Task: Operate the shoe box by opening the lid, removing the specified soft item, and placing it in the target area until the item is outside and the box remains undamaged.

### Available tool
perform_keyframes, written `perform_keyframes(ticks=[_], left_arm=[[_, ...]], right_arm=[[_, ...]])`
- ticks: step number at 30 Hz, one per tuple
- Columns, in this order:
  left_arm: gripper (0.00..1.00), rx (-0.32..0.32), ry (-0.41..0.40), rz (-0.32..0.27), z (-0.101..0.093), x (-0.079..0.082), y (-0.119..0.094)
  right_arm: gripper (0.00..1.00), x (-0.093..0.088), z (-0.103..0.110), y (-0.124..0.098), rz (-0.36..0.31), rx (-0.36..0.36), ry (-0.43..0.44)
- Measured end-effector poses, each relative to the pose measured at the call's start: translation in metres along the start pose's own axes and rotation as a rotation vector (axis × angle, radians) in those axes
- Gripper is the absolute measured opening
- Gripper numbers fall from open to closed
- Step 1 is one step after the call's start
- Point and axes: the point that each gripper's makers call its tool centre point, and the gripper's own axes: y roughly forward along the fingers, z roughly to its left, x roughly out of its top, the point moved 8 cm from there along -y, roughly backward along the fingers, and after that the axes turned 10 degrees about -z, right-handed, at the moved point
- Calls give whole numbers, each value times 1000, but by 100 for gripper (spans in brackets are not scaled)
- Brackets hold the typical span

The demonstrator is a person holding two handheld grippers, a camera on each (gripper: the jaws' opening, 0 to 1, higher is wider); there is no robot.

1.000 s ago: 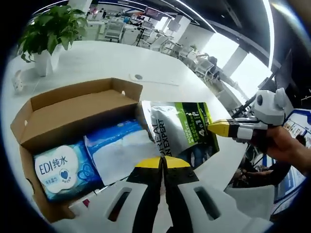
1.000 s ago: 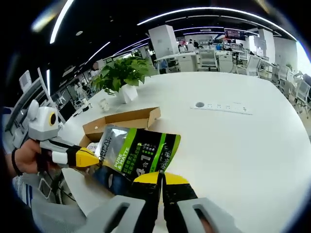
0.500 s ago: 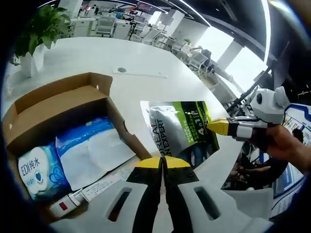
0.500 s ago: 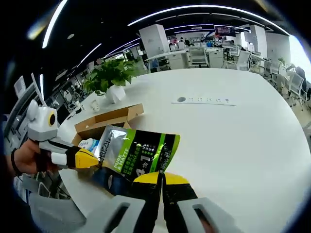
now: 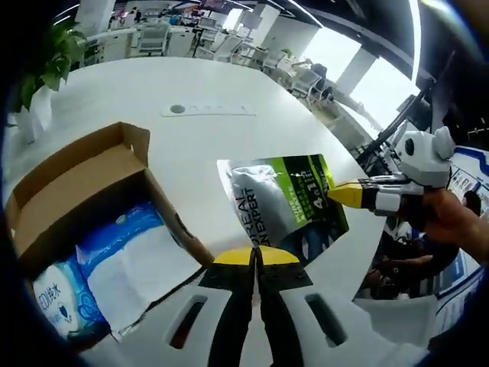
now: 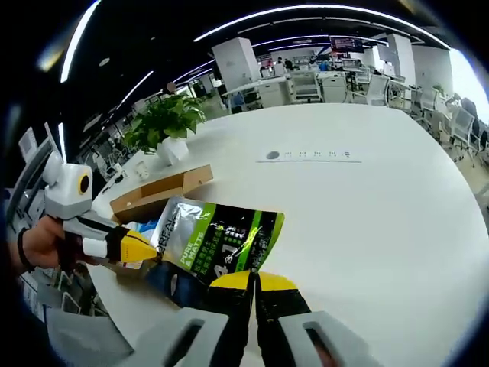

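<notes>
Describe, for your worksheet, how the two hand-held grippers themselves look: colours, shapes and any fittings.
Each hand-held gripper has two pale grey jaws with slot-shaped cut-outs, black inner faces and yellow tips; see the left hand-held gripper and the right hand-held gripper. Seen from the side, the right one tapers to a yellow point, with white and black bands behind it. A dark band circles the wrist behind the left one.
</notes>
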Motion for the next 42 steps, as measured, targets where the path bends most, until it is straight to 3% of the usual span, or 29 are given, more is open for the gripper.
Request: perform_keyframes(ticks=[8, 19, 27, 32, 42], left_arm=[[1, -19, 81, 60, 9, 1, 15], [2, -32, 369, 152, 17, 12, 39], [2, -61, 434, 200, 23, 15, 57], [2, -82, 548, 236, 23, 13, 67], [2, -118, 612, 306, 21, 10, 83]], right_arm=[[0, 5, -9, 17, 14, 11, 4], [0, 3, -22, 39, 44, 19, 31], [0, 0, -34, 53, 67, 21, 53], [0, -2, -39, 62, 79, 20, 55], [0, -9, -45, 67, 113, 15, 57]])
